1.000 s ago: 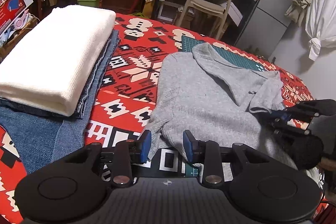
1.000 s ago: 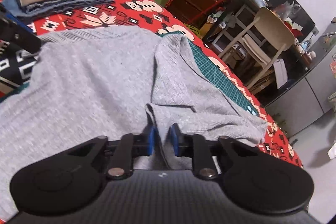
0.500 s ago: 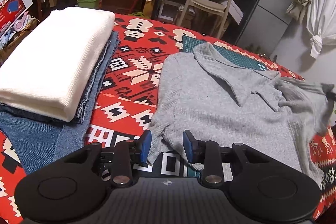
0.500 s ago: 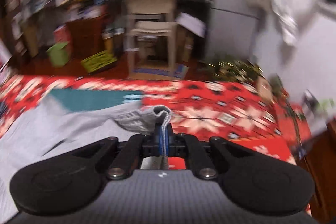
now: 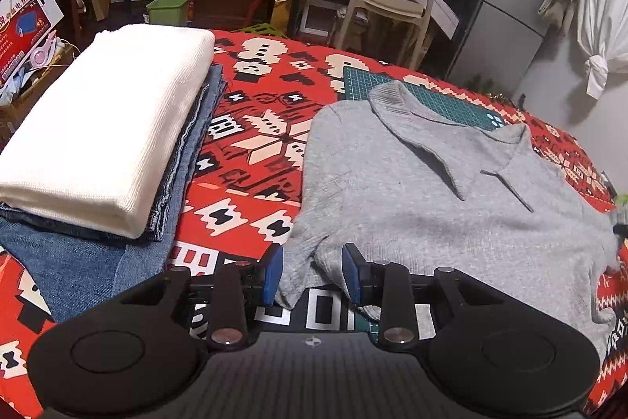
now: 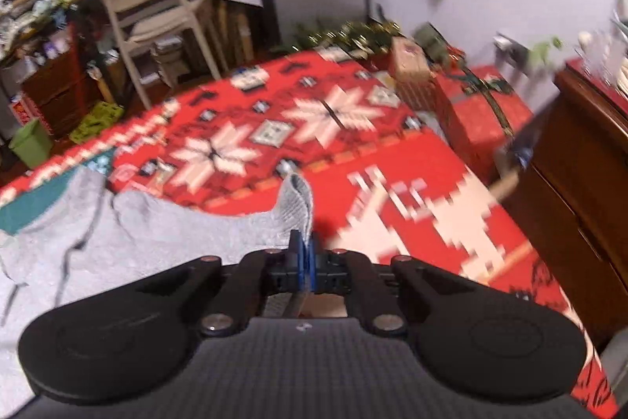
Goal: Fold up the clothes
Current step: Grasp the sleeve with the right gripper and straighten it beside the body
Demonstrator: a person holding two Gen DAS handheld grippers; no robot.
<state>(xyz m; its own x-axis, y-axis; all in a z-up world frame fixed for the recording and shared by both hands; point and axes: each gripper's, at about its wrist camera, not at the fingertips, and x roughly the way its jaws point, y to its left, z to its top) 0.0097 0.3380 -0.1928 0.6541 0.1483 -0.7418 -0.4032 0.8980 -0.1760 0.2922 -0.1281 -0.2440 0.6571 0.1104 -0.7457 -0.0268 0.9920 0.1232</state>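
The left gripper (image 5: pixel 312 273) has its jaws apart, with a corner of the grey shirt (image 5: pixel 424 191) lying between the blue pads (image 5: pixel 272 271) but not pinched. Ahead of these jaws the shirt spreads flat on the red cloth (image 5: pixel 271 93), collar (image 5: pixel 416 140) facing up, its far edge over a green mat (image 5: pixel 443 97). To the left of the jaws sits a pile (image 5: pixel 98 128) of folded white fabric on denim. The right gripper (image 6: pixel 303 254) has its jaws clamped on a fold of the shirt (image 6: pixel 176 226), whose sleeve end (image 6: pixel 298 195) sticks up just beyond the pads, the rest trailing off to the left.
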